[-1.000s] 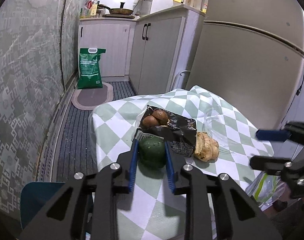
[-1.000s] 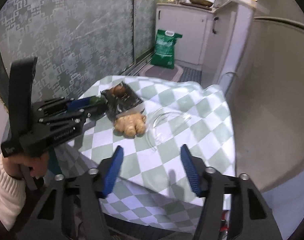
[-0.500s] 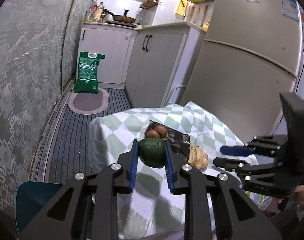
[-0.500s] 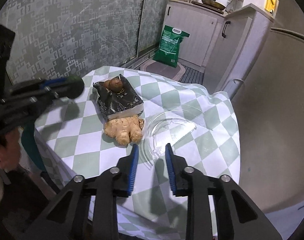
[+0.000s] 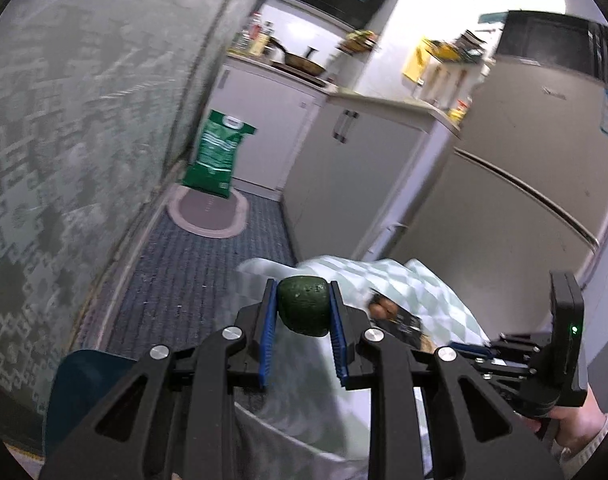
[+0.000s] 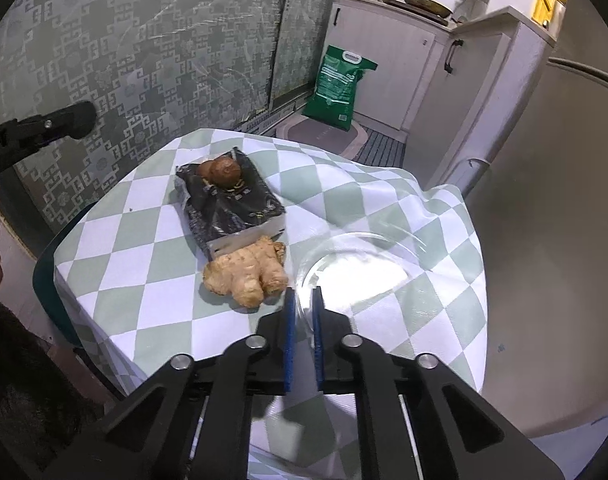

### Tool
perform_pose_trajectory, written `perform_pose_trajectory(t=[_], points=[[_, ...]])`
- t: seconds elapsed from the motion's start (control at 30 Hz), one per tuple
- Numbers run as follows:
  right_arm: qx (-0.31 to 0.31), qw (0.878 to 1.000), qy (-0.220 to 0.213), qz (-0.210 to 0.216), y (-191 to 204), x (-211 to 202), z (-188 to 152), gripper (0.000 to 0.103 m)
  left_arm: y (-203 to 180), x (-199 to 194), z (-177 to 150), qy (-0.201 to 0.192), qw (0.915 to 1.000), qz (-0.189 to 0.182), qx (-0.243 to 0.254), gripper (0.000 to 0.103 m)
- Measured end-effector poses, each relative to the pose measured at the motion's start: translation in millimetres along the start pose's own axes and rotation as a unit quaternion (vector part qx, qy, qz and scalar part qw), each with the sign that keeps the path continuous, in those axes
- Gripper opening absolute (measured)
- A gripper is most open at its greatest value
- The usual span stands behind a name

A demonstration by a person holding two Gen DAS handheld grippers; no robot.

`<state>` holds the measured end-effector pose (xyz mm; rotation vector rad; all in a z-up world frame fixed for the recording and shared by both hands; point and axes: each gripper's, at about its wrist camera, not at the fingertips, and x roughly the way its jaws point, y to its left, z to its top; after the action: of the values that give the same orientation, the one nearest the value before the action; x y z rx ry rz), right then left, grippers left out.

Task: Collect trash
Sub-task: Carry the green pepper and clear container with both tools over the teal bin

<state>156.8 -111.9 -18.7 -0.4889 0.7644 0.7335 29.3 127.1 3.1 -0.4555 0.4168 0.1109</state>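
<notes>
- Green-and-white checked cloth covers the desk; on it lie a black crumpled snack packet with two brown round nuts or mushrooms on its far end, a knobbly beige ginger root just beside the packet's near end, and a clear plastic lid or dish towards the desk's right edge.
- Left tongs are clenched on a dark green, rough-skinned round lump, likely an avocado, held up in the air off the desk, above a pale bag or bin opening that is blurred at the bottom of the left wrist view.
- Right tongs have just been closing; their blue pads now stand almost together with the near rim of the clear dish between them, so they look clamped on that rim.
- Judgement: the coming move turns on the green lump sitting directly over the pale opening below; letting go there should drop it in.
- Ginger lies just left of the right tongs' tips, its long axis running across the view, so the right hand is the nearer one for it.
</notes>
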Motion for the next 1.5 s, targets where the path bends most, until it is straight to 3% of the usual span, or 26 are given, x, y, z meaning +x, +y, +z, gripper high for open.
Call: perform_pose_trajectory(t=[0.3,0.63,0.83,1.07,1.5], points=[[0.014,1.000,-0.024,-0.005,2,-18,12,0.003,50,-15,5,-0.001,0.9953,0.074,-0.063,0.026],[0.013,0.996,-0.089,0.029,27,-55,38,0.003,82,-20,0,0.029,0.9871,0.143,-0.067,0.026],[0.003,0.991,-0.118,0.067,51,-71,55,0.003,94,-17,-5,0.064,0.9801,0.181,-0.051,0.026],[0.006,0.985,-0.131,0.111,71,-75,71,0.003,106,-6,-17,0.117,0.9724,0.197,-0.041,0.026],[0.005,0.974,-0.118,0.193,123,-59,97,0.003,123,10,-47,0.221,0.9492,0.223,-0.019,0.026]])
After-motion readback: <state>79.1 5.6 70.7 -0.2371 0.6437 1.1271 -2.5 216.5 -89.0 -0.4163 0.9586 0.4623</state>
